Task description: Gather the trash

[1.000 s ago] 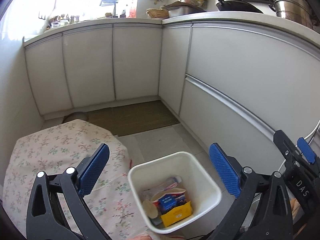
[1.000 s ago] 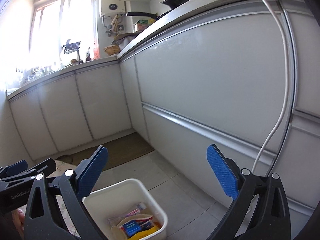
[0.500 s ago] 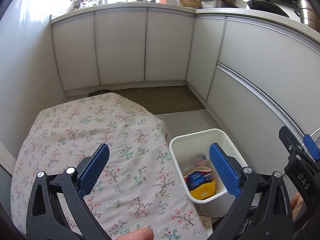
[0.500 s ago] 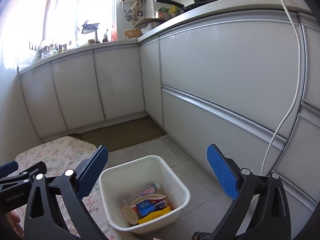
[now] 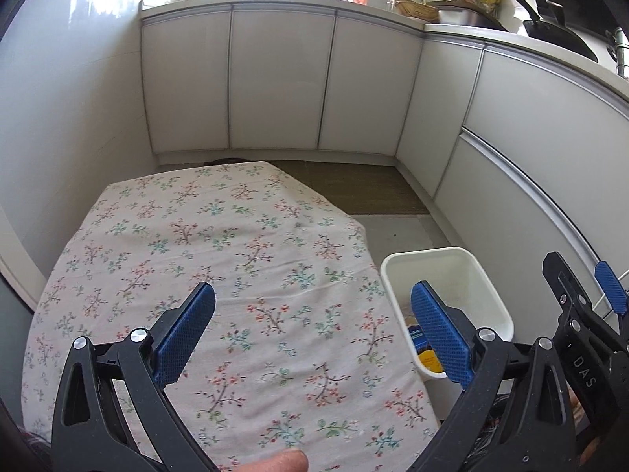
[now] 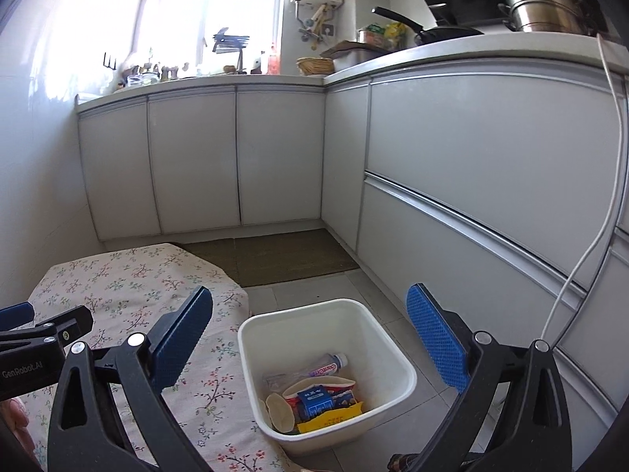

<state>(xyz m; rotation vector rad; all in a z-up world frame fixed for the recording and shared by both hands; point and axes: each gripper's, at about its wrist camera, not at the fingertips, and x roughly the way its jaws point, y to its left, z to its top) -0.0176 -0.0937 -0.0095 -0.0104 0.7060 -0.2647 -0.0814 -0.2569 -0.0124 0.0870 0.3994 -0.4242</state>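
A white plastic bin (image 6: pixel 401 358) stands on the floor beside a low table with a floral cloth (image 5: pixel 220 259). In the bin lie a plastic bottle (image 6: pixel 310 371), a blue carton (image 6: pixel 312 397), a yellow wrapper (image 6: pixel 330 419) and other wrappers. The bin also shows in the left wrist view (image 5: pixel 464 275). My left gripper (image 5: pixel 312 334) is open and empty above the cloth. My right gripper (image 6: pixel 310 334) is open and empty above the bin. No trash shows on the cloth.
White kitchen cabinets (image 6: pixel 275 157) line the back and right. A brown mat (image 6: pixel 275 255) lies on the tiled floor. A white cable (image 6: pixel 589 251) hangs down the right cabinets. Pots and a pan (image 6: pixel 432 31) sit on the counter.
Both grippers have swung left and pulled back. The left view now faces the table cloth instead of the bin. Both stay open.
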